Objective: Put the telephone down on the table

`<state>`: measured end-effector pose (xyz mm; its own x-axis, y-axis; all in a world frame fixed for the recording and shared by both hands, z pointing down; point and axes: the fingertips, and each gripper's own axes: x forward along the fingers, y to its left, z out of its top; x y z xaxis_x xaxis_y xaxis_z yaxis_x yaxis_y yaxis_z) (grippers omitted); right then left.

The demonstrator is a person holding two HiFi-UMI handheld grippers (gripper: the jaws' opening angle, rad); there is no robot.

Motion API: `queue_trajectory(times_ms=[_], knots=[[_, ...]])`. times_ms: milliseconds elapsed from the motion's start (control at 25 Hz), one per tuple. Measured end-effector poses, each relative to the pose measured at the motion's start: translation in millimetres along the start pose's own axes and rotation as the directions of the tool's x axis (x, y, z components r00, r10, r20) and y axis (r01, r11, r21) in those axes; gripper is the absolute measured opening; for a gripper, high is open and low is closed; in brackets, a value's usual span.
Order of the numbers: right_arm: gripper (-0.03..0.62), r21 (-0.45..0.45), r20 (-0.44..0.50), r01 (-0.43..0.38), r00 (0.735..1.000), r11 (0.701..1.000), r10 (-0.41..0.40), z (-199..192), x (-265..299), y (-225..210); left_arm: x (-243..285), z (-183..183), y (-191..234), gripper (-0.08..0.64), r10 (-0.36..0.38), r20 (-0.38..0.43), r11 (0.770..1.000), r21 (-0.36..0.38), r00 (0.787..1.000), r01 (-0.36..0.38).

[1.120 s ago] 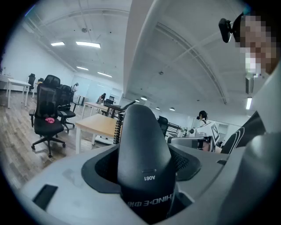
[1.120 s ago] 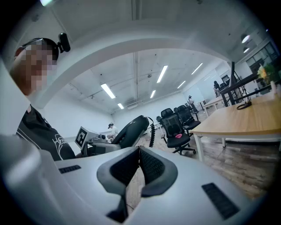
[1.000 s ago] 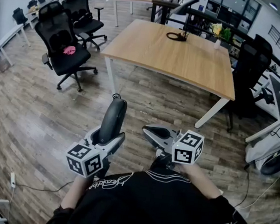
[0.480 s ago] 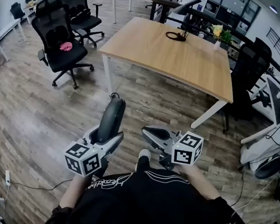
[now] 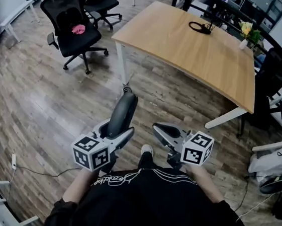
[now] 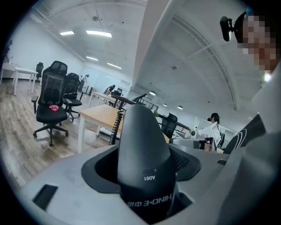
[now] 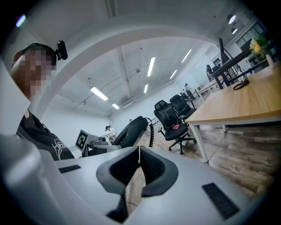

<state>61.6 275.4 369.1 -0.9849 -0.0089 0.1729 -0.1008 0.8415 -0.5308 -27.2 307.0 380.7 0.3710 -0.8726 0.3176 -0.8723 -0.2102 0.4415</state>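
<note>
Two jaws of the left gripper clamp the black telephone handset above the wood floor, its long axis running out along the jaws toward 12 o'clock, well short of the wooden surface. Only the left gripper view shows its coiled cord. The right gripper view shows the right gripper with jaws pressed together, empty.

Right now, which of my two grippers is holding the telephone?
The left gripper: its jaws clamp the black telephone handset. The right gripper is shut with nothing between its jaws.
</note>
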Motion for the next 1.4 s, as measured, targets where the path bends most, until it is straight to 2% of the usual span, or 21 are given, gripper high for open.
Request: queue_trajectory(times_ms=[280,520,680,840,1080,1400], knots=[[0.040,0.054,0.009,-0.014,1.000,0.998,0.014,41.7,18.0,-88.1,86.5,37.4,32.8,0.299,0.012,-0.047,1.000,-0.005,0.999,-0.012],[0.040,0.046,0.039,-0.025,0.999,0.999,0.024,93.6,12.5,-153.2,158.0,80.8,44.4,0.299,0.013,-0.061,0.999,0.035,0.998,-0.011],[0.040,0.008,0.067,-0.019,0.998,1.000,0.019,129.0,10.4,-178.0,184.4,104.8,45.4,0.299,0.012,-0.058,0.998,0.068,0.998,-0.008],[0.040,-0.004,0.093,-0.023,0.995,1.000,0.023,146.9,10.1,-189.8,203.7,121.0,45.4,0.299,-0.007,-0.065,0.996,0.087,0.998,0.013],[0.040,-0.002,0.126,0.036,0.991,0.999,-0.035,162.7,10.7,-218.5,232.9,140.1,57.7,0.299,-0.056,-0.062,0.992,0.112,0.997,0.062],[0.040,0.013,0.159,0.139,0.977,0.990,-0.139,193.6,19.1,-278.9,302.3,169.4,90.7,0.299,-0.147,-0.098,0.981,0.116,0.984,0.158]])
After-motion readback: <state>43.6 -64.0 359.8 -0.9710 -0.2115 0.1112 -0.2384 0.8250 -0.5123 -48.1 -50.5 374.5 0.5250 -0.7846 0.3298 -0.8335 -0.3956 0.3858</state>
